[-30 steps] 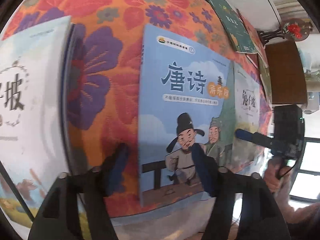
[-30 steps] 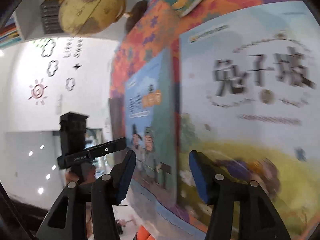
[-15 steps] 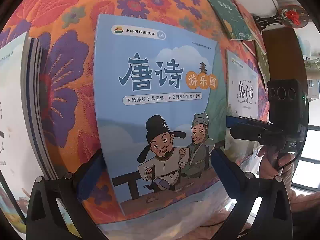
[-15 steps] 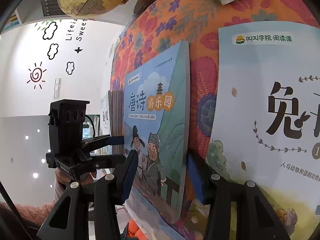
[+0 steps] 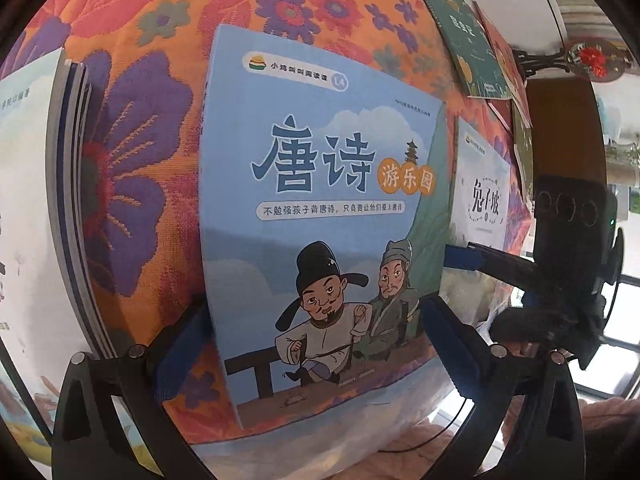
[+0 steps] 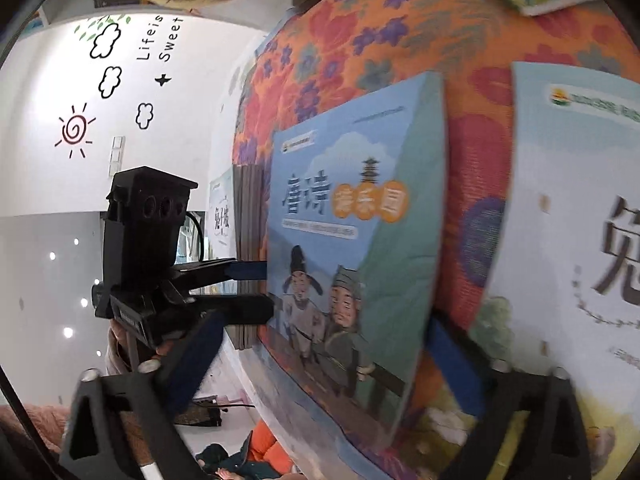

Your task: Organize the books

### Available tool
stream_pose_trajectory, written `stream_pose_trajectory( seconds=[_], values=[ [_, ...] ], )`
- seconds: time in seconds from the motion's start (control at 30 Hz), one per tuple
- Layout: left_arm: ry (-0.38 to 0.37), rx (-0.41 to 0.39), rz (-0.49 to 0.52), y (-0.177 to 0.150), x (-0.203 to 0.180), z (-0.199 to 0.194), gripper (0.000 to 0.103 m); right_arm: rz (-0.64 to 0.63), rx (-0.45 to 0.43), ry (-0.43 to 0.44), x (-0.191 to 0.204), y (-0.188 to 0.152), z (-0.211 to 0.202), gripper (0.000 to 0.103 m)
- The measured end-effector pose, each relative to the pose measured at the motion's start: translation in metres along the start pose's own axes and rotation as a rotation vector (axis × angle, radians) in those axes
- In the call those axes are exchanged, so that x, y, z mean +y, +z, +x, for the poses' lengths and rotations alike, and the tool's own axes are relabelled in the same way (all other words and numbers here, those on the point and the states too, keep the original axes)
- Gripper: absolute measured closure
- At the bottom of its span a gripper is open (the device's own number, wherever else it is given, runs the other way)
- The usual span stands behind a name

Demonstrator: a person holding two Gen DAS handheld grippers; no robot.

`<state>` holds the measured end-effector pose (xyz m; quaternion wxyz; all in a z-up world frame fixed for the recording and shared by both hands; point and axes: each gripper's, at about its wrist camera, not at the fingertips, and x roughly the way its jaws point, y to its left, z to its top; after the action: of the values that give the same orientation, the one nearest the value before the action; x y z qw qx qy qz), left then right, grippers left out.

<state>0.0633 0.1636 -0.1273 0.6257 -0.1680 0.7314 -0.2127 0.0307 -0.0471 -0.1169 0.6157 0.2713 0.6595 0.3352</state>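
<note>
Grippers are both standing wide apart around the blue poetry book (image 5: 324, 216), the right gripper (image 6: 320, 364) having just opened. The left gripper (image 5: 316, 344) is gripping nothing; the book is lying on the floral tablecloth (image 5: 132, 184).

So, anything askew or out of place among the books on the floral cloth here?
The blue cartoon-cover book lies alone on the floral cloth, apart from the stack to one side and the white-cover book on the other. A dark green book lies angled near the far edge. Nothing looks damaged.
</note>
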Motion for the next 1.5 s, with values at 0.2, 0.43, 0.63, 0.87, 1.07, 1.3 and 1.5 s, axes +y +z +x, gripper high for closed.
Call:
stream_pose_trajectory(
  seconds=[0.2, 0.43, 0.63, 0.87, 1.07, 1.3, 1.5],
  values=[
    [0.016, -0.028, 0.033, -0.004, -0.003, 0.001, 0.001, -0.057, -0.004, 0.007, 0.002, -0.004, -0.001, 0.002],
    [0.149, -0.071, -0.051, -0.008, 0.014, -0.014, 0.072, 0.01, -0.076, -0.113, -0.026, -0.007, -0.017, 0.089],
    [0.199, -0.148, 0.044, -0.019, 0.005, -0.015, 0.075, 0.034, -0.097, -0.001, -0.048, -0.004, -0.021, 0.094],
    [0.03, -0.142, -0.06, -0.014, 0.036, -0.02, 0.082, 0.035, -0.029, 0.139, -0.055, 0.012, -0.009, 0.096],
    [-0.025, -0.201, -0.097, -0.017, 0.041, -0.026, 0.084, 0.067, -0.074, 0.094, -0.049, 0.007, -0.008, 0.096],
    [-0.036, -0.232, -0.04, -0.02, 0.026, -0.04, 0.086, 0.026, -0.12, 0.03, -0.03, -0.002, -0.019, 0.096],
    [0.012, -0.244, 0.002, -0.03, 0.014, -0.054, 0.086, -0.006, -0.121, 0.02, -0.005, -0.007, -0.021, 0.096]
  ],
)
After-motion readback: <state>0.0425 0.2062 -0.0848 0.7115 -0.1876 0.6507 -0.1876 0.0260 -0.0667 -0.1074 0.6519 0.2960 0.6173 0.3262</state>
